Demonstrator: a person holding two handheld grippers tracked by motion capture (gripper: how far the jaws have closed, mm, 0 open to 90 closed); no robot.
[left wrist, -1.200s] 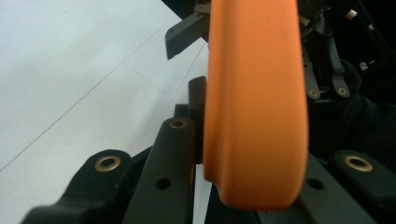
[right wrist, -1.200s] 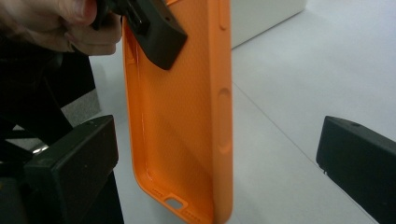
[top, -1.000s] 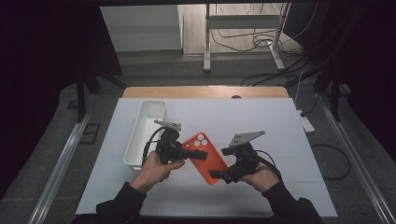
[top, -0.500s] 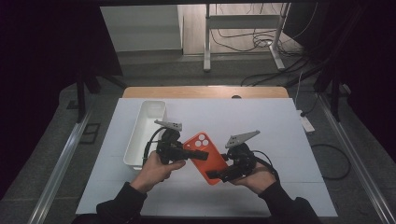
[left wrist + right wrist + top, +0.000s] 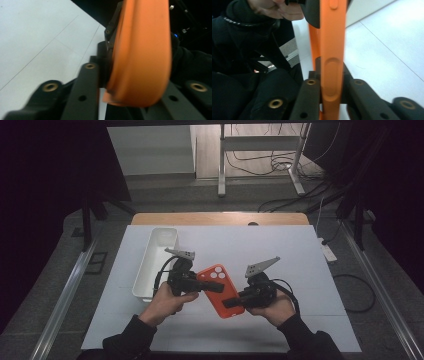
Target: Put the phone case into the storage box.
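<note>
An orange phone case [image 5: 220, 290] with camera holes hangs above the white table [image 5: 300, 260], gripped from both ends. My left gripper [image 5: 200, 285] has its upper left corner; the case [image 5: 140, 55] sits between those jaws, which have just been opening a little while the left one still touches it. My right gripper [image 5: 232, 302] grips the lower end. Its jaws have just been closing and now press both sides of the case's edge [image 5: 332, 50] in the right gripper view [image 5: 332, 82].
A long white bin [image 5: 150, 265] stands on the table just left of my left hand. A wooden edge [image 5: 220, 218] runs along the far side. The other hand [image 5: 274, 10] appears at the top of the right gripper view.
My right gripper's jaws have closed from wide open onto the lower end of the case. Both hands and the case stay where they were.
</note>
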